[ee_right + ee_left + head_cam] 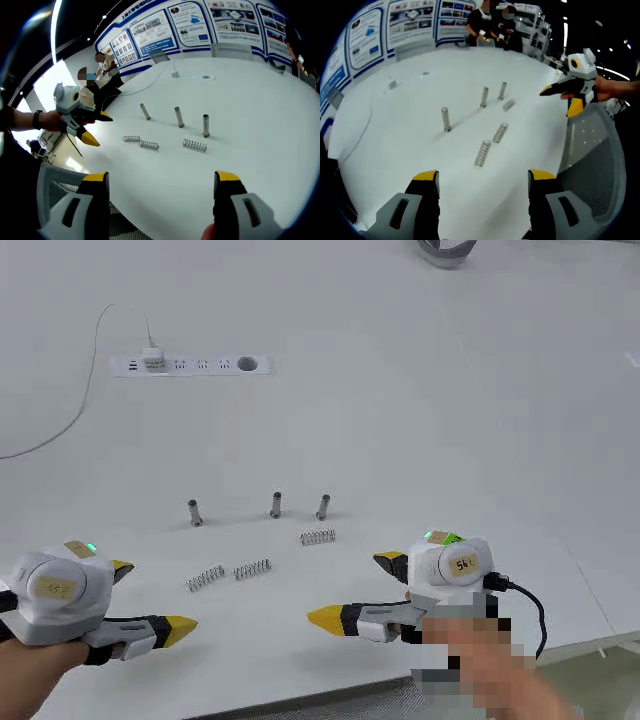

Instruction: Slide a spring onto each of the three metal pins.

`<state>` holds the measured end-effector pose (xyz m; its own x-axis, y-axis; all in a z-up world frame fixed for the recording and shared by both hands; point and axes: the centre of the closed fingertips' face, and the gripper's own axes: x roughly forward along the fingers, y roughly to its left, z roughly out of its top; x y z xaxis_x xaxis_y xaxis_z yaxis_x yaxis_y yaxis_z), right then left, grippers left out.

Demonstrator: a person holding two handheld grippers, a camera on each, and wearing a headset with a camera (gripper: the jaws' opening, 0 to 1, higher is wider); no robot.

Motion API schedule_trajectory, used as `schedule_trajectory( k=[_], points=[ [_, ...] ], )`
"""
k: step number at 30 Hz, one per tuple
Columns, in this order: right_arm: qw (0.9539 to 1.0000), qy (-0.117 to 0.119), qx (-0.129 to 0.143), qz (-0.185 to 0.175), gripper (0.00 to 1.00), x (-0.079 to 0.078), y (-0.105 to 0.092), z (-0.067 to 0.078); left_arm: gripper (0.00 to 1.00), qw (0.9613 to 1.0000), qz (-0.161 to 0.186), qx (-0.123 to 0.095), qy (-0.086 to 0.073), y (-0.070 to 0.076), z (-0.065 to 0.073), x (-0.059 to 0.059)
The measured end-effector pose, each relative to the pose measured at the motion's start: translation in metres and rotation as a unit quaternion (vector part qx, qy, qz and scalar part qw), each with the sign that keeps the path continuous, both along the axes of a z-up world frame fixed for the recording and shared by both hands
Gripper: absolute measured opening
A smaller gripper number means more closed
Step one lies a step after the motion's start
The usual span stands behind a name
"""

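Both grippers hover over the table near its front edge, jaws wide apart and empty: the left gripper toward the front-left corner, the right gripper further right. Three pins stand upright beyond them. Three springs lie flat between pins and grippers, long axes roughly along that edge. The right spring, just before the right pin, lies nearest the right gripper.
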<state>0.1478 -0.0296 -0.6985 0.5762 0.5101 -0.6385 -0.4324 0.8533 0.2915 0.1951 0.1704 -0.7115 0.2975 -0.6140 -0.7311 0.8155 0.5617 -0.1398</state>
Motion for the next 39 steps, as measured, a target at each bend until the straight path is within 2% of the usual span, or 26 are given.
schedule_trajectory(
  k=[11,26,33,39],
  points=[
    [1.0000,0.003,0.003,-0.005,0.87,-0.002,-0.002,0.000,0.69,0.9996,-0.029,0.006,0.001,-0.016,-0.007,0.007],
    [0.9999,0.002,0.003,-0.010,0.87,-0.002,-0.004,0.001,0.65,0.9981,-0.059,0.015,0.009,-0.033,-0.020,0.008],
    [0.9999,0.001,0.004,-0.012,0.87,-0.002,-0.006,0.002,0.59,0.9969,-0.070,0.031,0.017,-0.036,-0.033,0.009],
    [0.9999,-0.001,0.005,-0.013,0.87,-0.001,-0.006,0.002,0.46,0.9961,-0.075,0.038,0.027,-0.039,-0.048,0.014]
  ],
)
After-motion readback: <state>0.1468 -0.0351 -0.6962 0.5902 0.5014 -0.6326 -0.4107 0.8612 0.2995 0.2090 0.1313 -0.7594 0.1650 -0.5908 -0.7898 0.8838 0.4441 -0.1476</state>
